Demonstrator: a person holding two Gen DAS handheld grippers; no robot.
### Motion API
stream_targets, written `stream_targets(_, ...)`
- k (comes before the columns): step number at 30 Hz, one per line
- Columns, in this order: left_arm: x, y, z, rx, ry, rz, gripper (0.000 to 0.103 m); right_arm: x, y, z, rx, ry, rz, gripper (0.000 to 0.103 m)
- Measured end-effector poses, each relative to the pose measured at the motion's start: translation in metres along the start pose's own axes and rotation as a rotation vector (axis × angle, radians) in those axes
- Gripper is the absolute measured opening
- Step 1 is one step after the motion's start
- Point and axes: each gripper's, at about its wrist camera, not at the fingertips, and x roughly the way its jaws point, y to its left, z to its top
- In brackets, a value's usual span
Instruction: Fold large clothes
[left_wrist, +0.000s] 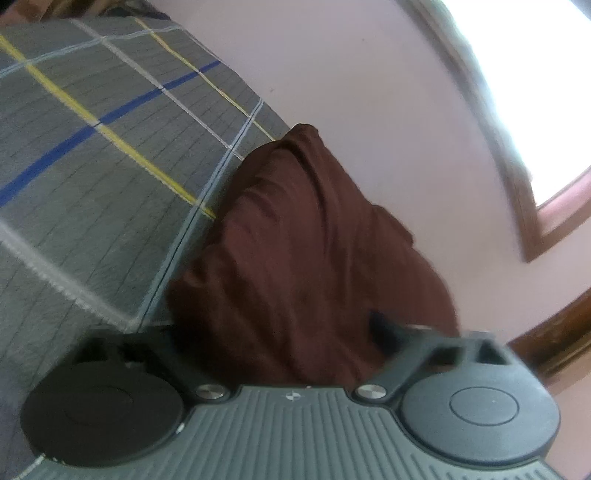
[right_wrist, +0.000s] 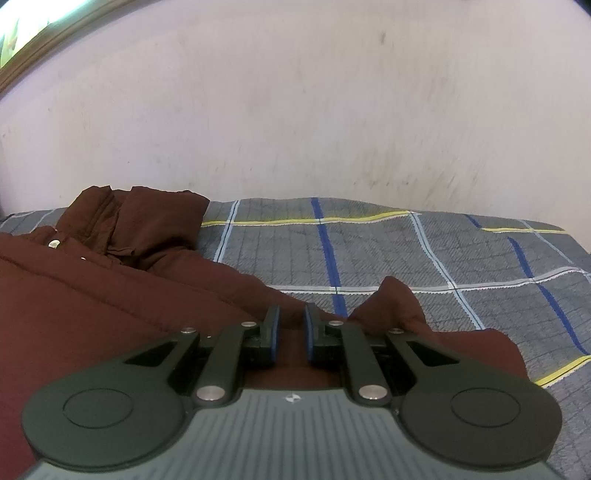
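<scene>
A dark maroon shirt (right_wrist: 122, 280) lies on a bed with a grey checked cover (right_wrist: 406, 254); its collar and a pale button show at the far left. My right gripper (right_wrist: 291, 328) sits low over the shirt's near edge, jaws slightly apart with maroon cloth between them. In the left wrist view the same maroon cloth (left_wrist: 295, 251) hangs bunched in front of the camera and drapes over my left gripper (left_wrist: 295, 354), hiding its fingertips. The view is tilted and blurred.
The bed cover (left_wrist: 92, 166) has blue, yellow and white stripes. A pale pink wall (right_wrist: 295, 110) rises directly behind the bed. A wooden-framed window (left_wrist: 532, 155) is on the right of the left wrist view.
</scene>
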Motion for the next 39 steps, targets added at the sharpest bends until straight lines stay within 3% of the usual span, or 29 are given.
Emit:
stream_targets(3,-0.001,-0.005,-0.003,0.009,-0.059,0.014,0.04,-0.002,0.001,0.0,-0.007,-0.008,-0.009,0.013)
stream_targets(9,-0.024,-0.033,-0.01,0.093,-0.167,0.041,0.035,-0.006,-0.008,0.002,0.036,-0.013,0.035,0.016)
stream_targets(13,-0.03,-0.051,-0.011,0.141,-0.206,0.052,0.035,-0.047,-0.011,0.004,0.066,-0.173,0.097,0.018)
stream_targets(15,-0.034,-0.06,-0.012,0.167,-0.225,0.056,0.035,-0.081,0.001,0.008,0.06,-0.238,0.194,0.018)
stream_targets(17,-0.037,-0.068,-0.014,0.189,-0.245,0.057,0.035,-0.105,0.024,0.012,0.015,-0.244,0.303,0.018)
stream_targets(21,-0.044,-0.082,-0.018,0.221,-0.277,0.048,0.034,-0.112,0.081,0.019,-0.169,-0.165,0.439,0.017)
stream_targets(25,-0.055,-0.11,-0.025,0.288,-0.304,0.016,0.034,-0.067,0.116,0.02,-0.243,-0.028,0.477,0.014)
stream_targets(30,-0.056,-0.163,-0.043,0.425,-0.321,-0.061,0.034,-0.014,0.106,0.023,-0.033,0.08,0.565,0.013)
stream_targets(39,-0.012,-0.248,-0.099,0.618,-0.255,-0.258,0.034,0.021,0.057,0.014,0.306,0.226,0.728,0.01)
